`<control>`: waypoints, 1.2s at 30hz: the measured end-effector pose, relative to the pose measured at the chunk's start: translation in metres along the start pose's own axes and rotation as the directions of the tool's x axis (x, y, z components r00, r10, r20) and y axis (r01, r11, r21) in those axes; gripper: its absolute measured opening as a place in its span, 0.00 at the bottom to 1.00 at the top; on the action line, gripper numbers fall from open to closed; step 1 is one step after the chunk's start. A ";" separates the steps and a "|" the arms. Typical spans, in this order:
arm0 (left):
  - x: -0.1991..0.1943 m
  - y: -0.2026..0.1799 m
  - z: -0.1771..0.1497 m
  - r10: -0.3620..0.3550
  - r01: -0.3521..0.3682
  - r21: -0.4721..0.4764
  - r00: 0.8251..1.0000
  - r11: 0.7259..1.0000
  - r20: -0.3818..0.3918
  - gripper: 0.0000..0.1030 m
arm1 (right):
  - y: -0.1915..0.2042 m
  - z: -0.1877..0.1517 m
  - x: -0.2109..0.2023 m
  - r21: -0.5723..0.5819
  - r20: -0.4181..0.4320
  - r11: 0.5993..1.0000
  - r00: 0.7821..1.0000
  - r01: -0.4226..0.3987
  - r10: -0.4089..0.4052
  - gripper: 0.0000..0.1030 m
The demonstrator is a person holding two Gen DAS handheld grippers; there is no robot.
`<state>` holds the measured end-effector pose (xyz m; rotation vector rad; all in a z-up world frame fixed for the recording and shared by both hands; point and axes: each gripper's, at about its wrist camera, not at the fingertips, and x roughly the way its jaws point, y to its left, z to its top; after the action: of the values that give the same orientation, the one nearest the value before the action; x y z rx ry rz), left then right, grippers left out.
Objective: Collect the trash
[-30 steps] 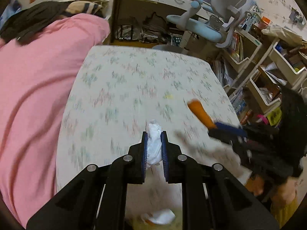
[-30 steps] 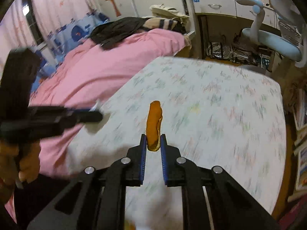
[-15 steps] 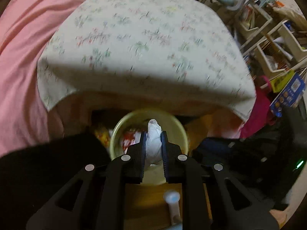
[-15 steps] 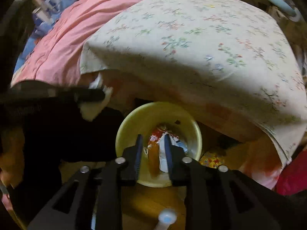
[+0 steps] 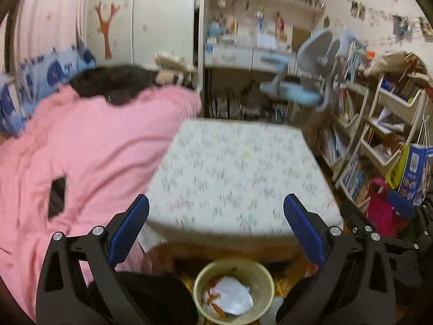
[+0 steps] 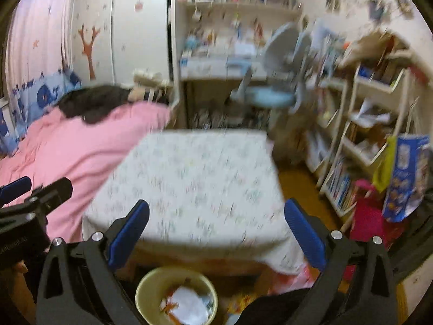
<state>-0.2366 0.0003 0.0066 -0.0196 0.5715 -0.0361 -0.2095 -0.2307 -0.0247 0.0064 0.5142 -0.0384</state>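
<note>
Yellow plastic is the material of the bin (image 5: pixel 234 289), and it stands on the floor at 6 o'clock in both of my views, just under the near edge of the table (image 5: pixel 238 178). I think it is put there so that trash from the table has only a short way to fall. Inside it I see a crumpled white tissue (image 5: pixel 234 299) on top, with orange scraps (image 5: pixel 213 296) beside it at about 9 o'clock. So the task's things lie in the bin, not in my jaws.

My left gripper (image 5: pixel 216 227) has its jaws opening, spread wide, and nothing is between the blue pads (image 5: pixel 127 230). My right gripper (image 6: pixel 216 228) is the same: jaws opening, very wide, and between them only the table and the bin far below can be seen. I judge that both are held like this because the trash is let go and there is nothing to keep.

On the flowered tablecloth (image 6: pixel 189 178) I can find no more trash, but the pictures are blurred, so a small piece may escape me. In the right view my left gripper shows at 9 o'clock, beside the pink blanket (image 6: pixel 81 140). At 3 o'clock stand the shelves (image 5: pixel 379 124), well apart from the bin.
</note>
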 end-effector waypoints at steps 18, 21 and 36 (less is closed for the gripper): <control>-0.075 0.003 0.036 0.099 -0.093 -0.041 0.983 0.995 0.156 0.93 | 0.001 0.014 -0.047 0.021 0.153 0.995 0.983 0.101 -0.103 0.93; -0.077 0.007 0.037 0.109 -0.104 -0.041 0.981 0.994 0.160 0.93 | 0.008 0.015 -0.046 0.004 0.145 0.994 0.983 0.112 -0.112 0.93; -0.076 0.028 0.040 0.150 -0.142 -0.063 0.976 0.988 0.159 0.93 | 0.021 0.020 -0.045 -0.022 0.116 0.996 0.990 0.088 -0.085 0.93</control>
<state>-0.2781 0.0319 0.0808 -0.0303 0.4083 0.1224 -0.2383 -0.2088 0.0145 -0.0446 0.3995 -0.1158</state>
